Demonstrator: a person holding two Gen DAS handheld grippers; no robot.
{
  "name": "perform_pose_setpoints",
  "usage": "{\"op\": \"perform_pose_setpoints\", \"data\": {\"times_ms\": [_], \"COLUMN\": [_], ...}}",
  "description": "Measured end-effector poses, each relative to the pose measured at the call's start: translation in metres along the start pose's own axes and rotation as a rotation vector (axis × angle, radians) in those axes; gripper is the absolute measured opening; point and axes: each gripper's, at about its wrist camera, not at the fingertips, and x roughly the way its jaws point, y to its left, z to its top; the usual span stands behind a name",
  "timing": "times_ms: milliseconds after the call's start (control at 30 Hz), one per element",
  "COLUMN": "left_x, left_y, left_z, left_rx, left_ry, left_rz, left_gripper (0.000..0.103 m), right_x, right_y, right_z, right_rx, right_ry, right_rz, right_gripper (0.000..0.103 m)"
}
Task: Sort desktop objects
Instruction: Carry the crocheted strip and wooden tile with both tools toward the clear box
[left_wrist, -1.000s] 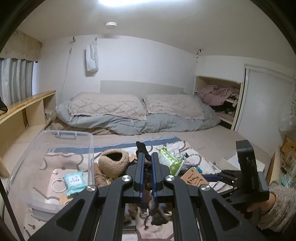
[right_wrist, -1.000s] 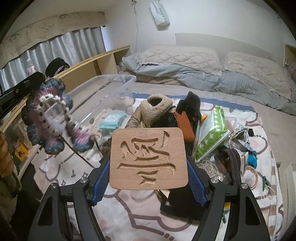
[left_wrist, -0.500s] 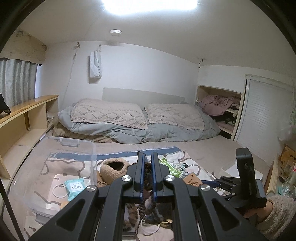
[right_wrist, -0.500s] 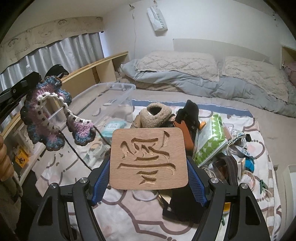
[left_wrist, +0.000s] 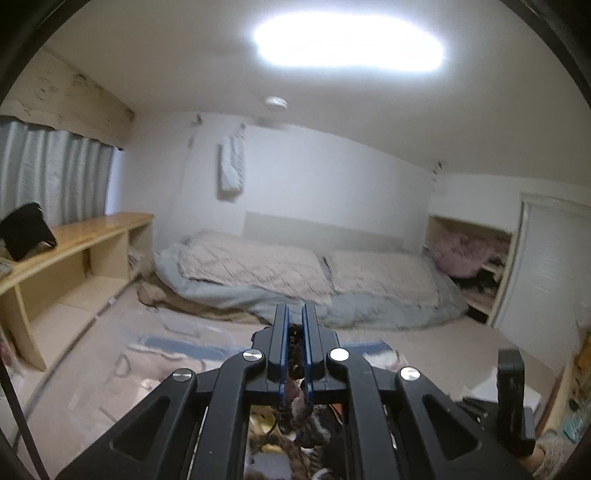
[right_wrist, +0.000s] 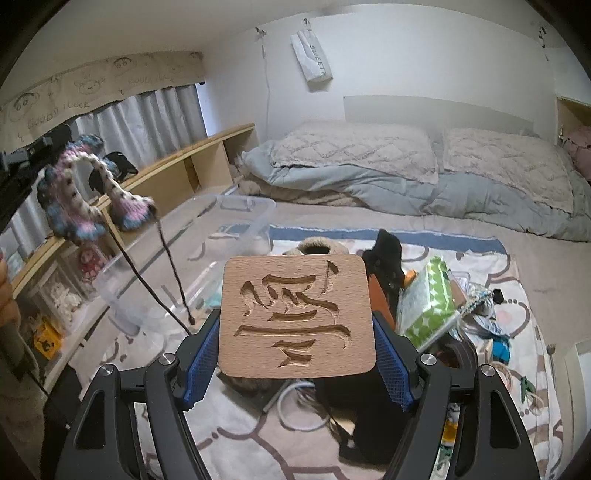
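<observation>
My left gripper (left_wrist: 294, 314) is shut on a pink, blue and white crocheted piece (left_wrist: 295, 341), pinched between its fingers. In the right wrist view the crocheted piece (right_wrist: 85, 188) hangs high at the left, above a clear plastic bin (right_wrist: 236, 218), with two dark strings dangling from it. My right gripper (right_wrist: 297, 334) is shut on a square wooden board (right_wrist: 297, 314) with a carved character. Its blue pads (right_wrist: 201, 350) press on the board's left and right edges, and it holds the board flat above the patterned mat.
A pile lies on the mat (right_wrist: 236, 424) to the right: a fuzzy slipper (right_wrist: 314, 245), a black item (right_wrist: 386, 251), a green tissue pack (right_wrist: 428, 302), and cables. Bedding (right_wrist: 406, 173) lies behind. A wooden shelf (right_wrist: 177, 173) runs along the left.
My left gripper has risen with the crocheted piece, and its view now tilts up towards the ceiling. The right gripper has lifted the board slightly.
</observation>
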Motion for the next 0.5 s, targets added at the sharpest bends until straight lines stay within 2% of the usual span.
{"op": "perform_pose_setpoints", "data": {"times_ms": [233, 500], "left_x": [-0.004, 0.009], "left_y": [0.034, 0.073], "left_z": [0.036, 0.056], "left_rx": [-0.013, -0.011], "left_ry": [-0.064, -0.076], "left_rz": [0.108, 0.239], "left_gripper": [0.008, 0.008], "right_x": [0.007, 0.011], "right_y": [0.02, 0.038], "right_z": [0.017, 0.029], "right_rx": [-0.017, -0.037], "right_ry": [-0.021, -0.037], "right_rz": [0.025, 0.056], "right_gripper": [0.077, 0.077]}}
